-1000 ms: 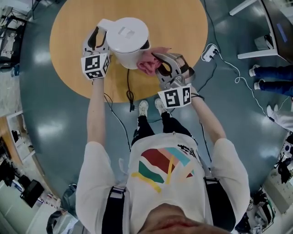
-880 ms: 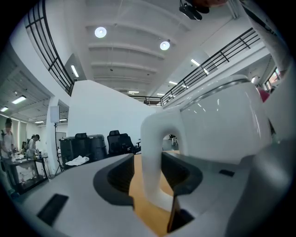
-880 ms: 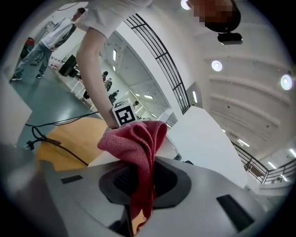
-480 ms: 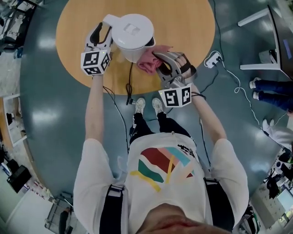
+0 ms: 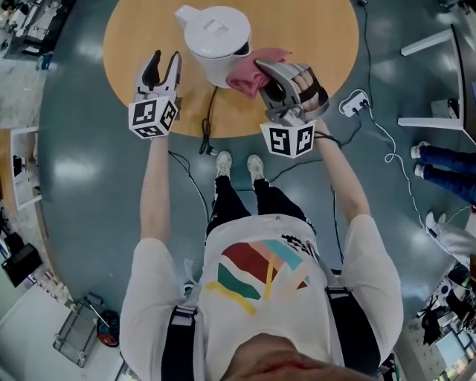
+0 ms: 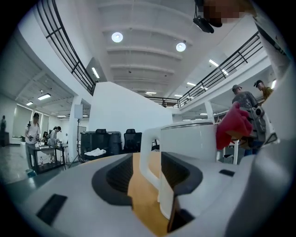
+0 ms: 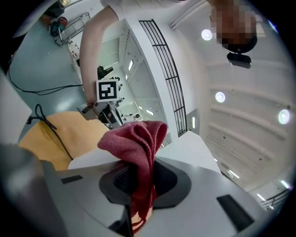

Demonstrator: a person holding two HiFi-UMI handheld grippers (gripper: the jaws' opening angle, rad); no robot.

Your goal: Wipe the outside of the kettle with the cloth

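Kettle (image 5: pixel 217 37), white with its lid on, stands on the round wooden table (image 5: pixel 312 52) at the upper middle of the head view. Its handle (image 5: pixel 186 15) points to the upper left, and a black cord (image 5: pixel 210 111) trails from its base toward the lower edge of the table. The right tongs (image 5: pixel 262 74) pinch a pink-red cloth (image 5: pixel 242 78), which is bunched against the kettle's lower right side. In the right gripper view the cloth (image 7: pixel 136 139) rises in folds from between the two pads pressing on it. The left tongs (image 5: pixel 165 59) sit left of the kettle and below its handle, apart from it, with their jaws spread and nothing pinched. In the left gripper view the handle (image 6: pixel 149 152) shows through the gap, beyond the tips, with the table's surface under it. A white power strip (image 5: pixel 355 100) lies on the floor to the right of the table.
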